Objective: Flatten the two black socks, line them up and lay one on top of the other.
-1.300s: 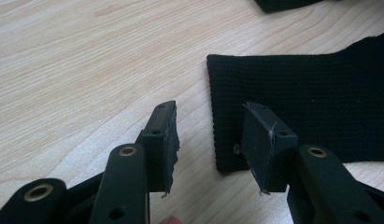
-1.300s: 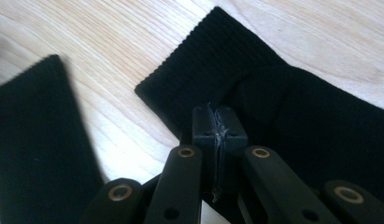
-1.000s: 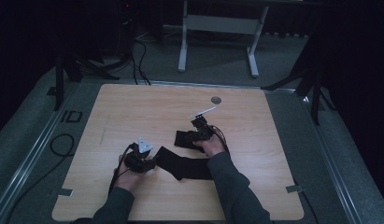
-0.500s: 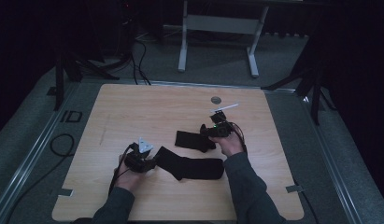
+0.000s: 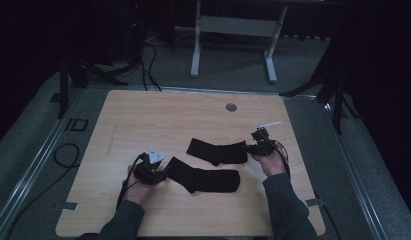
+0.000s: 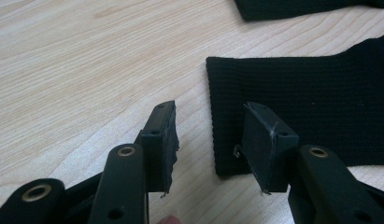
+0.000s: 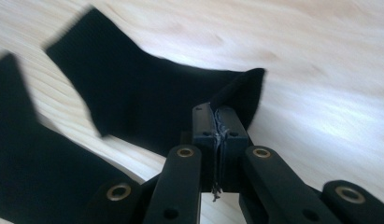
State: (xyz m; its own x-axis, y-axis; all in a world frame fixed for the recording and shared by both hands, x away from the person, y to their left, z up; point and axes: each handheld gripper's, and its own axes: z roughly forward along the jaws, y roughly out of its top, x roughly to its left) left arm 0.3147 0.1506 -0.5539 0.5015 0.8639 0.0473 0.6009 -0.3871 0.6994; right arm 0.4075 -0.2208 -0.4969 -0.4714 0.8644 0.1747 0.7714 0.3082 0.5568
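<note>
Two black socks lie on the wooden table [image 5: 143, 120]. The far sock [image 5: 218, 151] [image 7: 143, 102] stretches left to right, and my right gripper [image 5: 253, 148] [image 7: 219, 112] is shut on its right end, whose corner lifts at the jaw tips. The near sock [image 5: 205, 179] [image 6: 311, 107] lies flat in front of it. My left gripper [image 5: 160, 175] [image 6: 210, 116] is open at that sock's left cuff: one jaw is over the cuff corner, the other over bare wood. In the left gripper view, the far sock [image 6: 302, 7] shows at the top edge.
A round grommet hole [image 5: 231, 107] sits near the table's far edge. A white table frame [image 5: 233, 25] stands on the floor behind, and cables [image 5: 68, 150] lie on the floor at the left. Bare wood spreads across the table's far half.
My right gripper has moved right toward the table's right edge, dragging the far sock off the near one and pulling it out flat. The left gripper has stayed at the near sock's cuff.
</note>
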